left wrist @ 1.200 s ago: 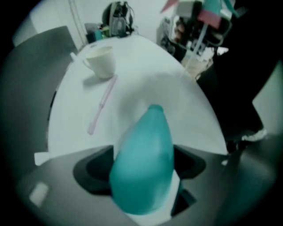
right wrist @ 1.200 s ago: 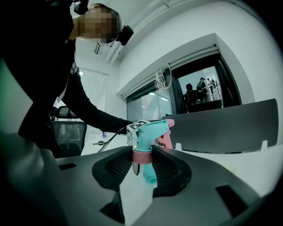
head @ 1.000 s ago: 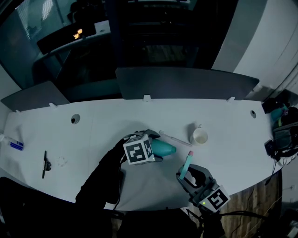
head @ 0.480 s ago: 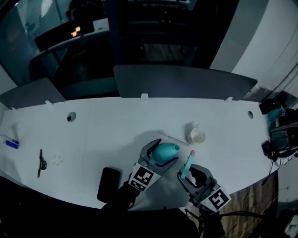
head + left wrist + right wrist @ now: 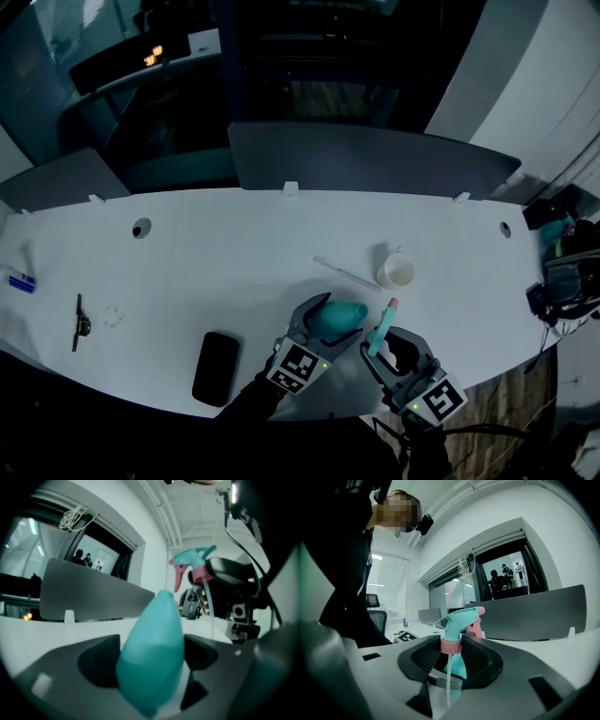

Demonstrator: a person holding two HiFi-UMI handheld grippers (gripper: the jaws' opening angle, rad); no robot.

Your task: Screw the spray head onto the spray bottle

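While left gripper (image 5: 335,319) clamps spray bottle (image 5: 348,311), right gripper (image 5: 387,345) grips spray head (image 5: 382,324) (at pink collar).

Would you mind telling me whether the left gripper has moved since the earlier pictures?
Yes. Against the white cup, the left gripper has swung round toward the table's near edge, holding the spray bottle.

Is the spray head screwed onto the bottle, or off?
Off. The teal spray head with pink collar sits in the right tool, apart from the teal plastic bottle in the left tool.
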